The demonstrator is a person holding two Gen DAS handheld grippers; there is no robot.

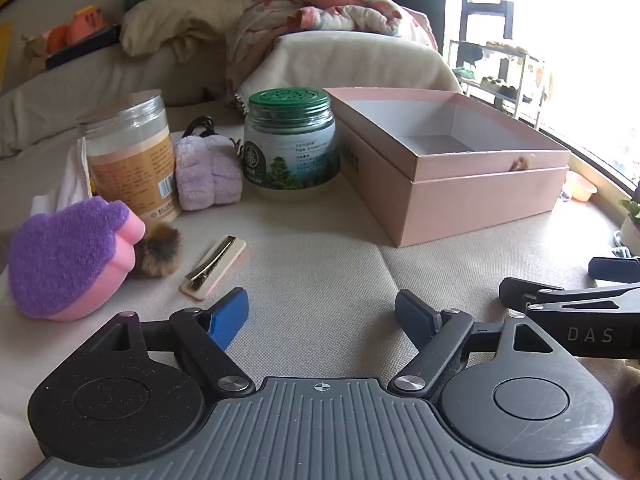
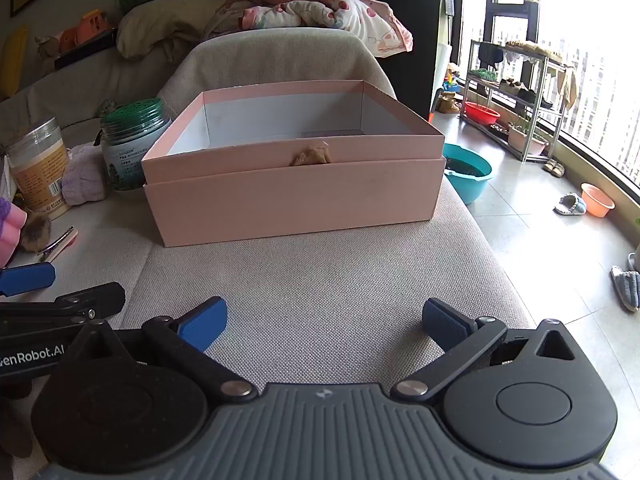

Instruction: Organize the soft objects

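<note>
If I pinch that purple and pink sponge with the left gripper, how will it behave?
The sponge looks like thick foam under a fuzzy purple pad, so it will probably squash between the fingers and feel light. Its rounded, lobed edge may let it twist in a shallow pinch. The fuzzy face should resist slipping.

Light source: daylight from the tall glass window wall [image 2: 580, 60] on the right of both views.
Glare: the panes are blown out to white in the left wrist view [image 1: 580, 40]; less so in the right.
Brightness: the beige woven cushion [image 2: 320, 280] is evenly lit; the far left corner is dim.
Shadows: soft, falling left of the open pink cardboard box [image 1: 460, 184].
Distortion: strong fisheye bending at the edges; dark corners.
Focus: sharp up close, slightly soft in the distance.
</note>
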